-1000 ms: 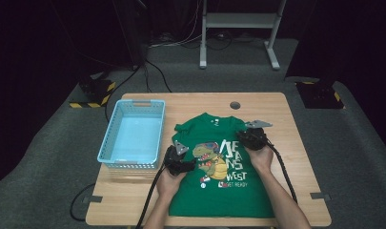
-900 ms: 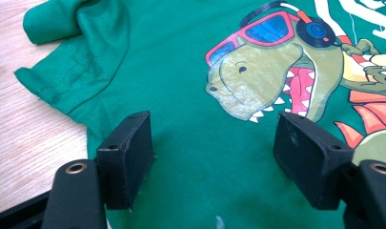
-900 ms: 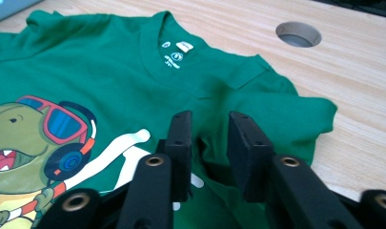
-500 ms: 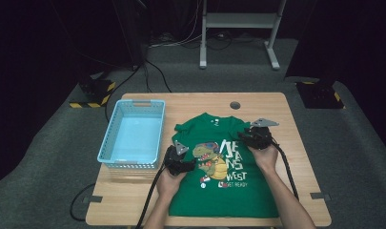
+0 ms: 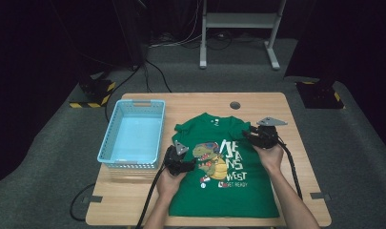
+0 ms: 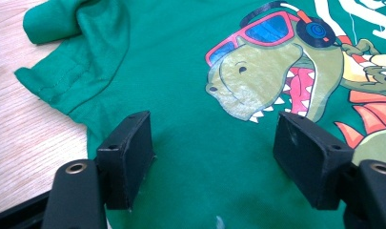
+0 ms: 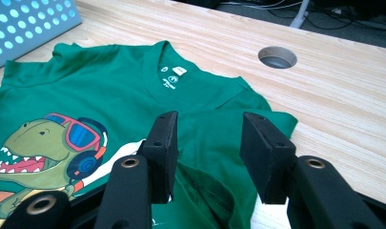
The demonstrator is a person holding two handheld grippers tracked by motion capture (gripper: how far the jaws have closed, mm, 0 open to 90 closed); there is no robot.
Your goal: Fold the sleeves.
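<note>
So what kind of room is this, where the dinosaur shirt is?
Probably a recording studio or lab, not a home. A wooden table stands on grey carpet with dark surroundings, cables run across the floor, and a person works a green T-shirt with the left gripper and right gripper.

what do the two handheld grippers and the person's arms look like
Both the left gripper and right gripper are black, with two blocky rectangular jaws, round brass-coloured rivets at the jaw bases, a grey three-cornered plate on top and a black trailing cable. The forearms are bare, no sleeves visible.
</note>
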